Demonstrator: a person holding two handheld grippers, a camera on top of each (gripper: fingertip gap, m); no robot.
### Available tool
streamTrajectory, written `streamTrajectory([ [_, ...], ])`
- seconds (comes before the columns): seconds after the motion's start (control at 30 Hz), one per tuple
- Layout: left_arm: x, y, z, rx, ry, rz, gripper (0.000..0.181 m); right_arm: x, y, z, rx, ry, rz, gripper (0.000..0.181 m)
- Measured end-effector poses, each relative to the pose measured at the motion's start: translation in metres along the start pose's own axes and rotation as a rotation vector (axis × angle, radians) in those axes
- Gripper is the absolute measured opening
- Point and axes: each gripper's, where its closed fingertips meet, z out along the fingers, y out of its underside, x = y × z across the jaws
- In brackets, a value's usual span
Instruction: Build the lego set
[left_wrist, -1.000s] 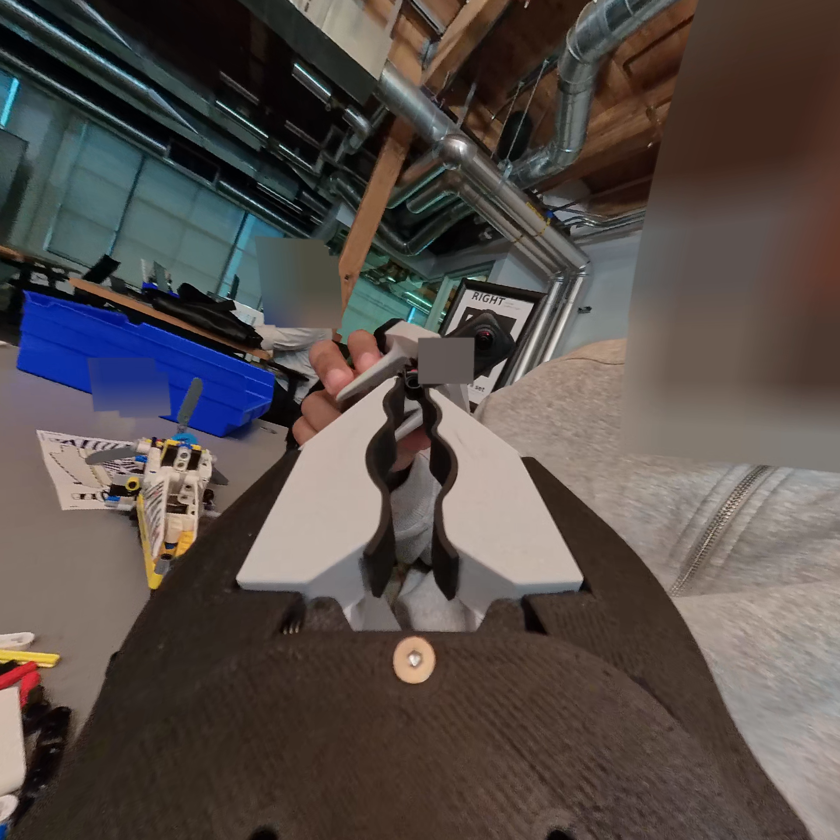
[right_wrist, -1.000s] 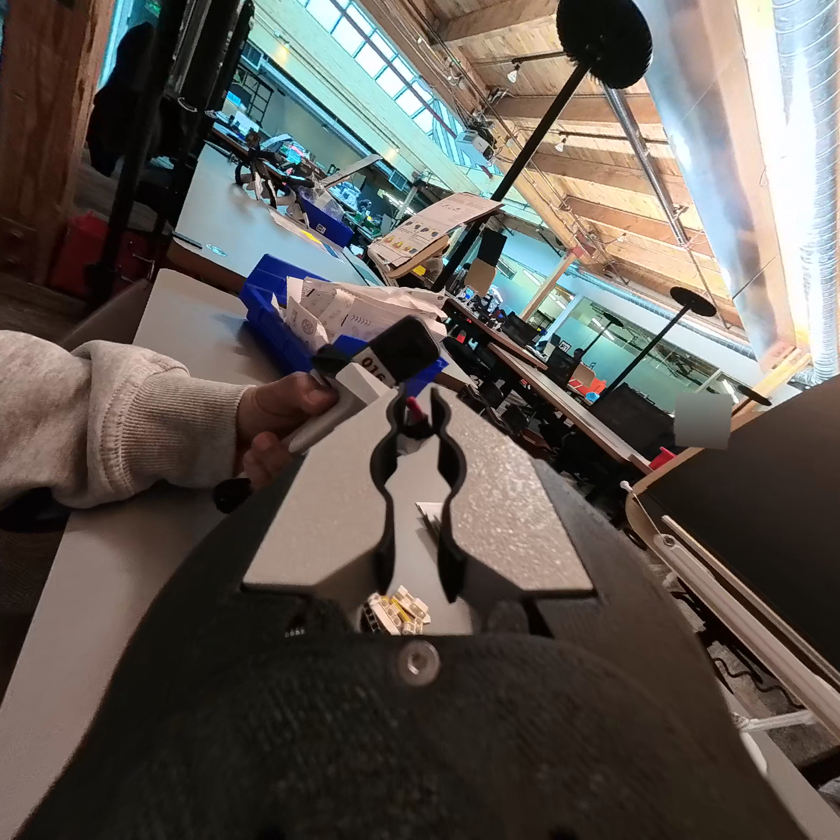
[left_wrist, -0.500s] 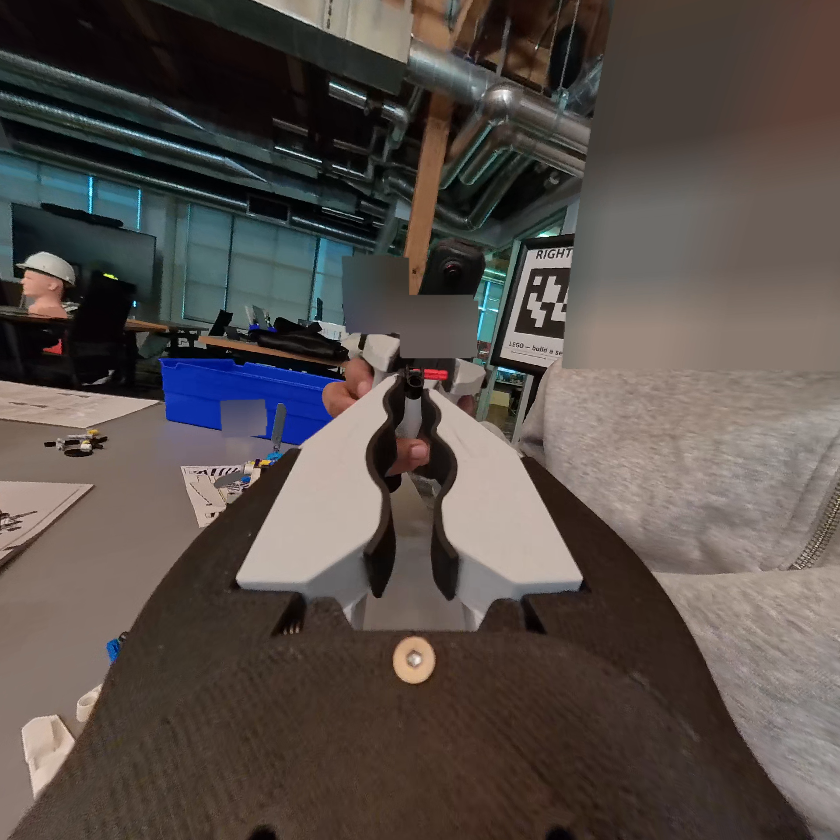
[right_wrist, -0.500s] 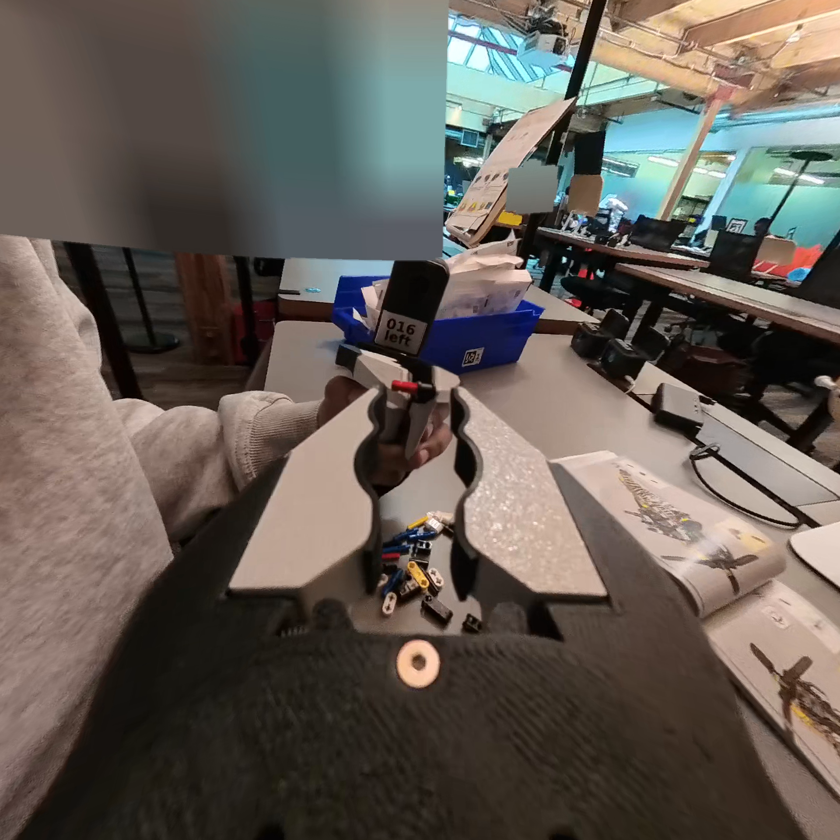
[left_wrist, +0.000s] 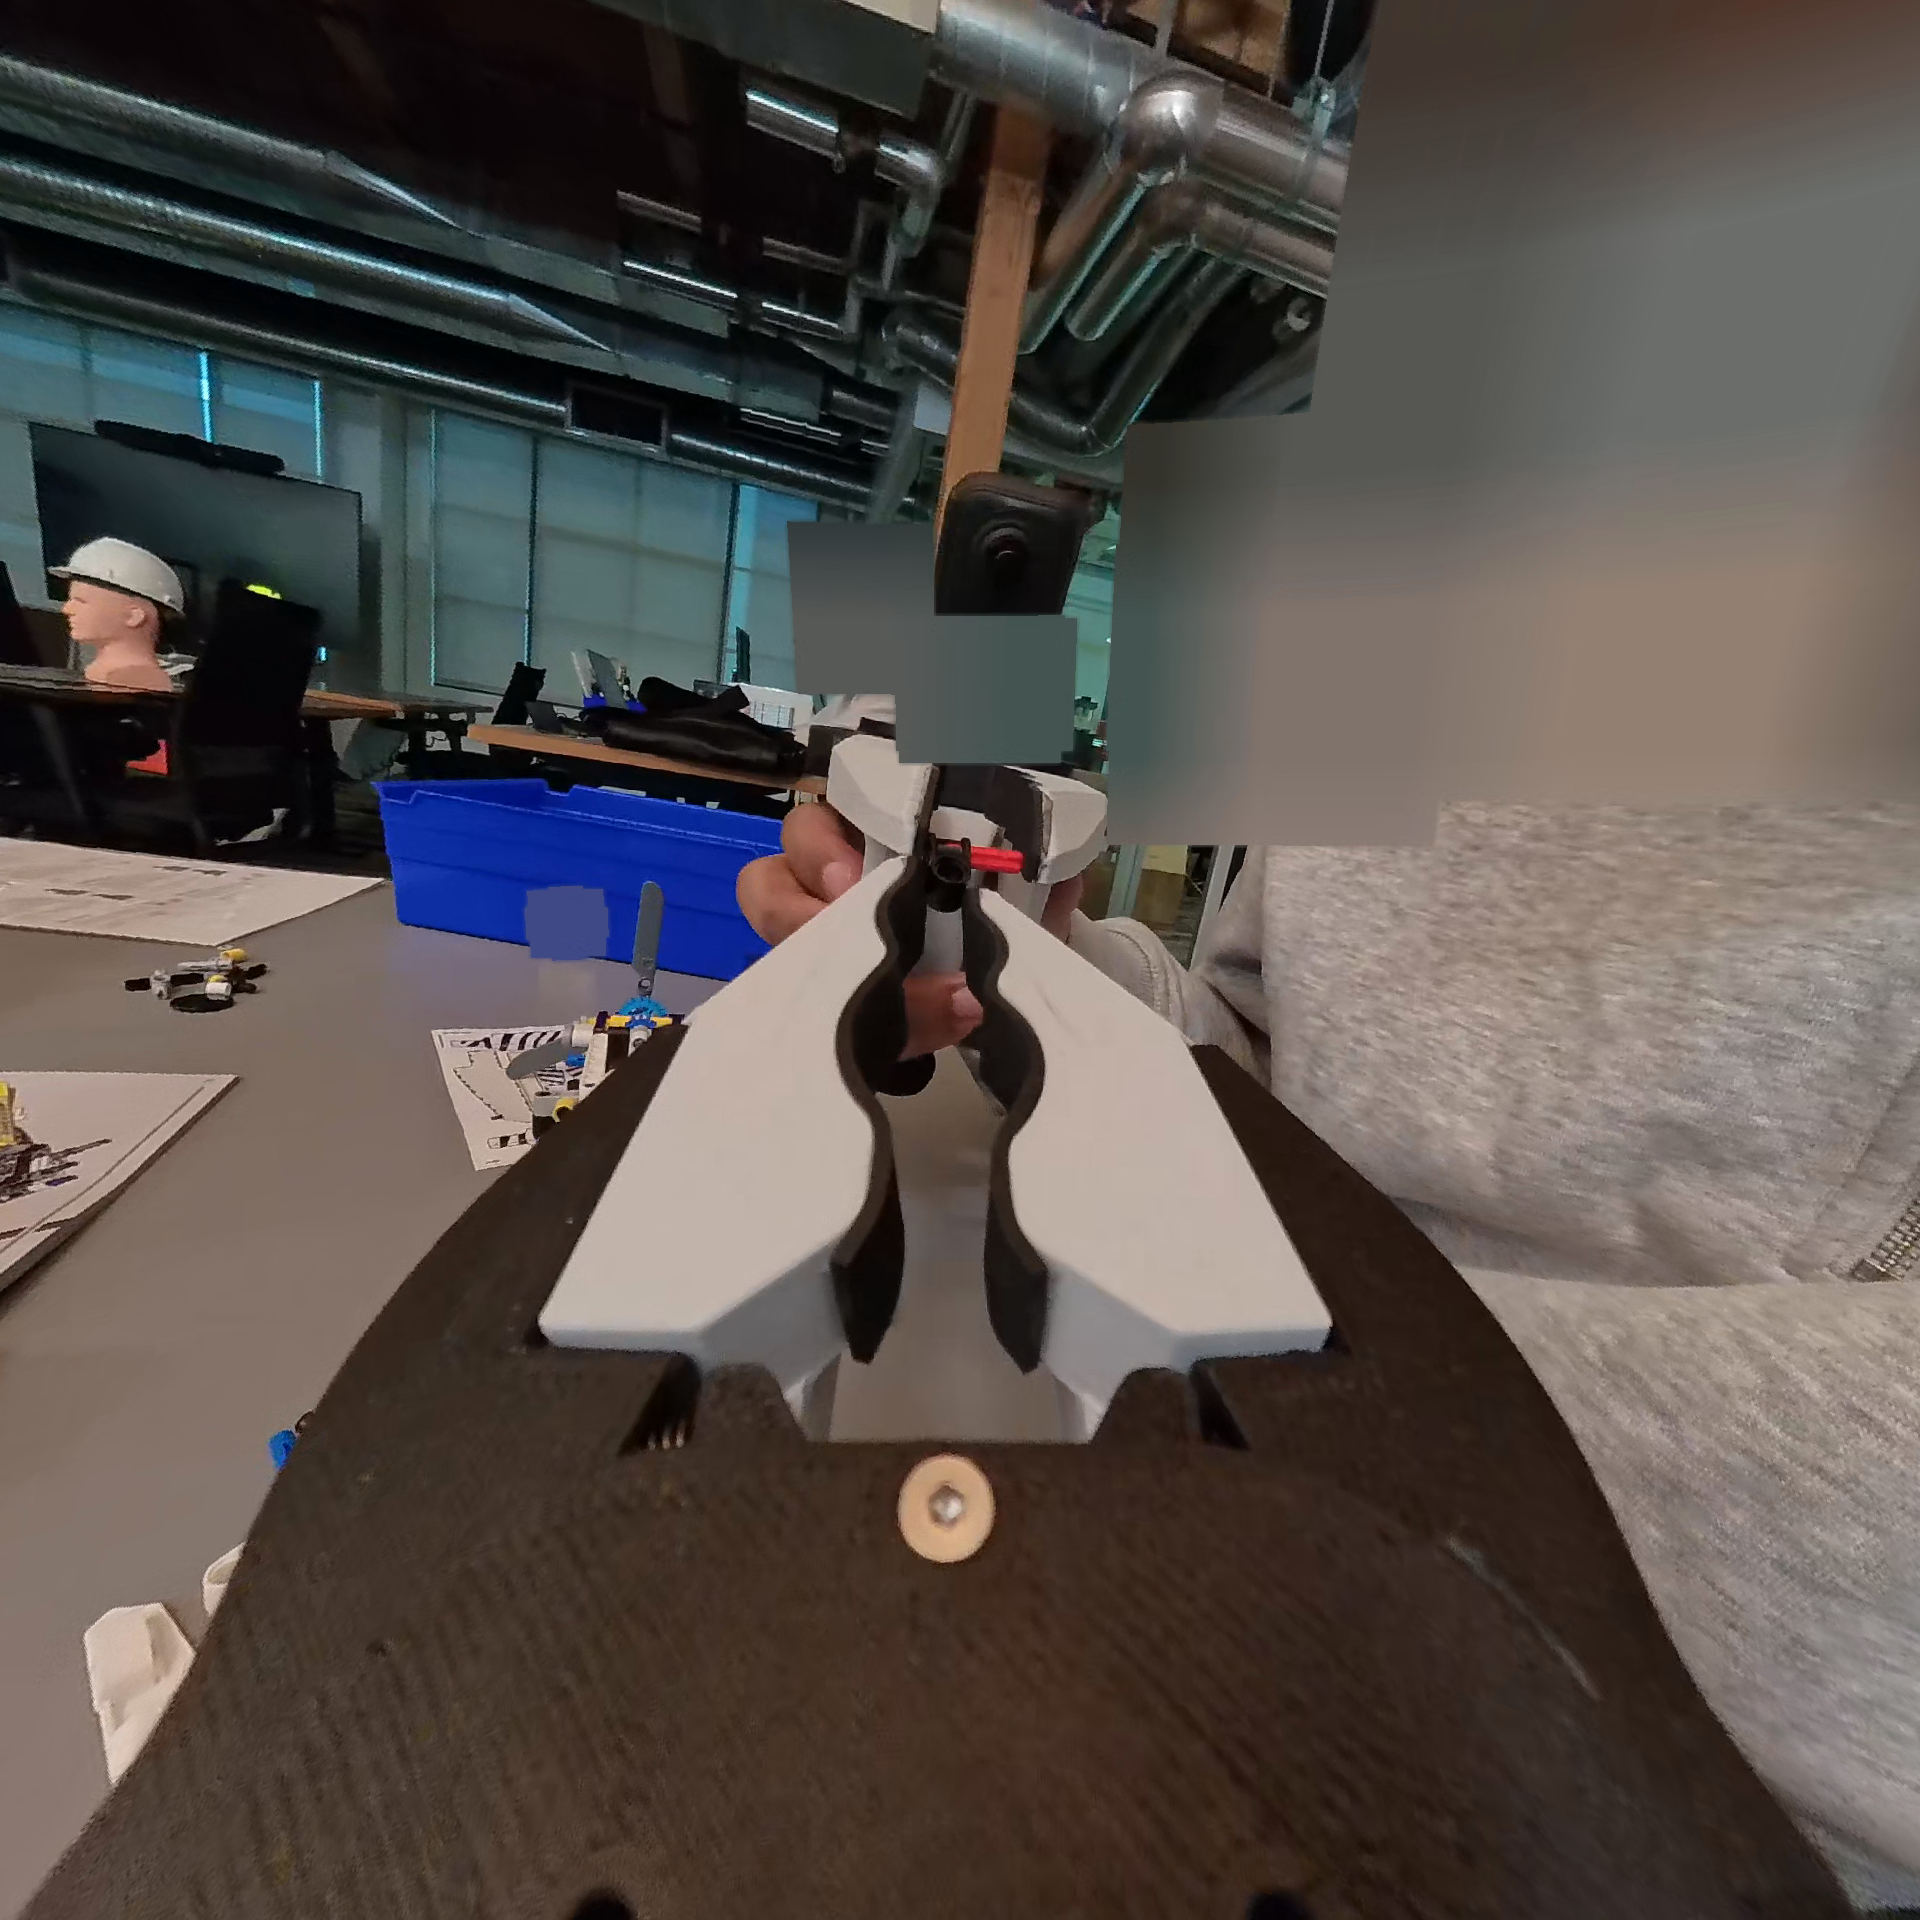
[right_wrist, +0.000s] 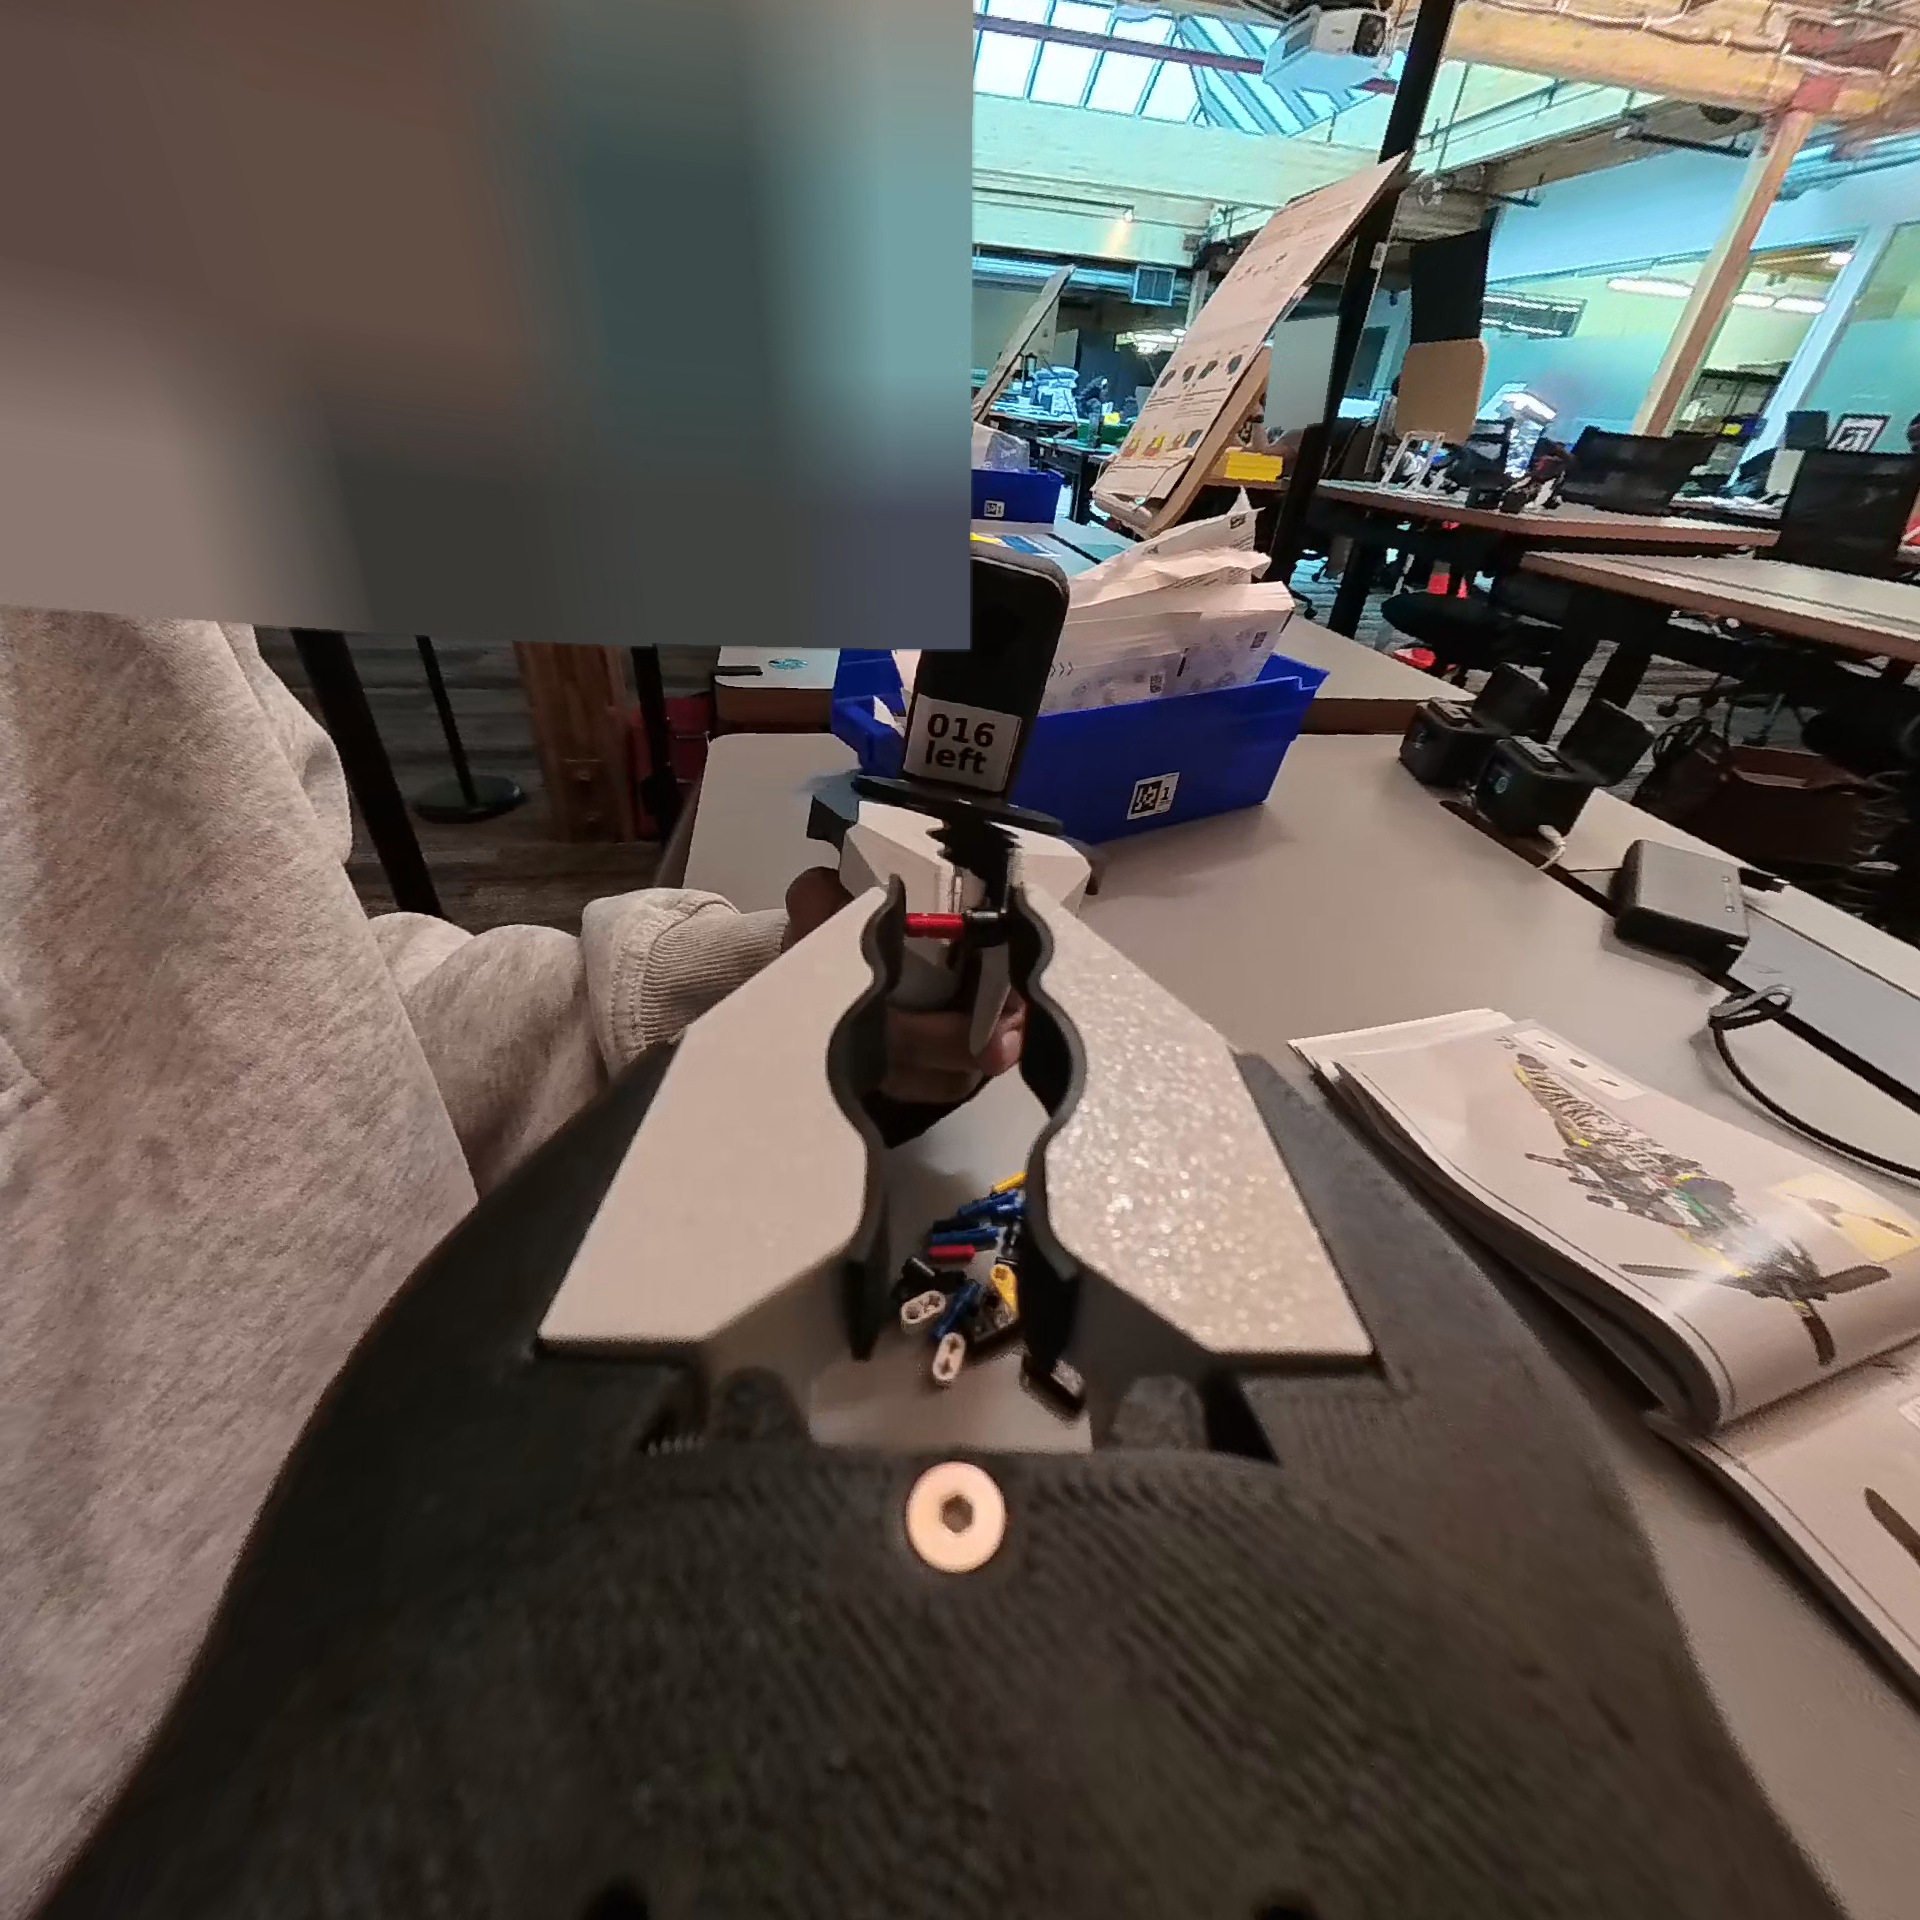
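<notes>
Small red pin with a black connector on one end, held up in the air between the two tool tips, well above the table. Left tool has its fingers pressed nearly together at the tips, pinching the black connector; seen from the other side, the right tool is closed in on the red pin, with the black connector at its right fingertip. The tools face each other tip to tip, each gripped by a hand in a grey sleeve. Below the right tool, seen through its finger gap, a pile of loose small pieces in blue, black, white, yellow lies on the table. To its right, open instruction booklets; beyond its tips, a blue bin stuffed with paper. Left of the left tool: a partly built model with a propeller on a printed sheet, and another blue bin behind it.
</notes>
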Motion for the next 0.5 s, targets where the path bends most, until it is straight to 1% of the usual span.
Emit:
streamTrajectory([
  [0.5, 0.0012, 0.0015, 0.0003, -0.011, -0.005, 0.018, 0.004, -0.0020, 0.0017, -0.0004, -0.009, -0.036, 0.026, 0.017],
])
